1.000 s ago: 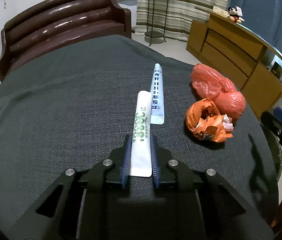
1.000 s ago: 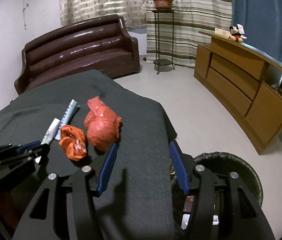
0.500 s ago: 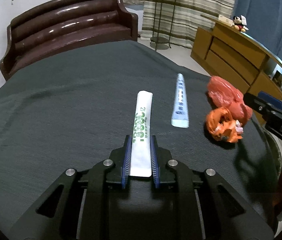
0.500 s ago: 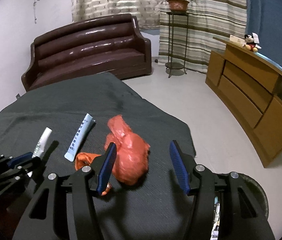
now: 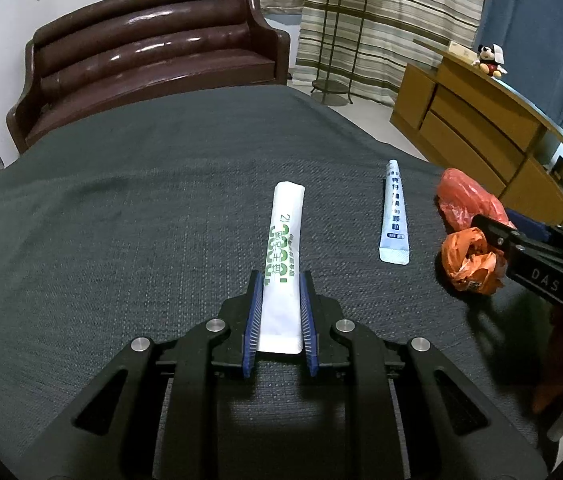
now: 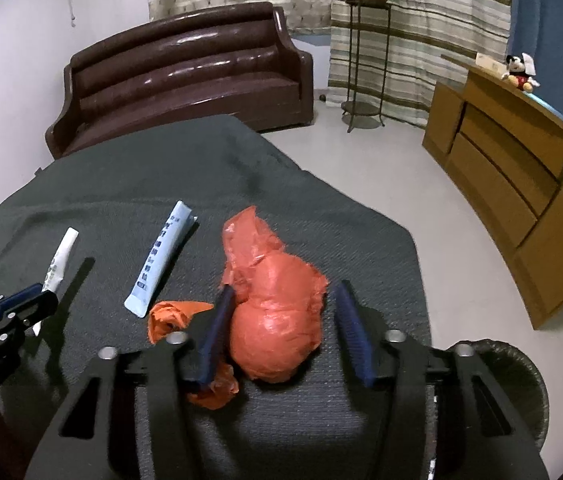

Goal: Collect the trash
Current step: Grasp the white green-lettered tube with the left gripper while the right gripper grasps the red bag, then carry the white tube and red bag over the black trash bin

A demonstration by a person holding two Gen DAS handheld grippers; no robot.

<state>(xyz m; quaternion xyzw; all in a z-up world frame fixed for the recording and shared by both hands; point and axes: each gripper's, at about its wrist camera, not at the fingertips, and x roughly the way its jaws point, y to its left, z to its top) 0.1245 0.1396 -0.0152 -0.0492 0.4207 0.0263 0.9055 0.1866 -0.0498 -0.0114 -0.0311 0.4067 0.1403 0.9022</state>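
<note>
1. One grey cloth-covered table [image 5: 121,208], the largest piece; all the loose trash lies on it.
2. One dark bin [image 6: 521,376], on the floor at the table's right edge, partly hidden behind my right tongs.
3. My right tongs [image 6: 281,320], low over the table; jaws closing, with the red plastic bag between them. The left pad lies against the bag, the right pad stands just clear of it, so no grip yet.
4. My left tongs [image 5: 280,312], clenched on the white sachet.
5. One red plastic bag [image 6: 277,312], balled up, resting on the cloth near the table's right edge.
6. One orange plastic wad [image 6: 173,316], crumpled, touching the red bag's left side and partly under my right tongs' left finger.
7. One white sachet [image 5: 283,256] with green print, its far end pointing away across the table.
8. One pale blue sachet [image 5: 395,216], flat on the cloth between the white sachet and the orange wad.
</note>
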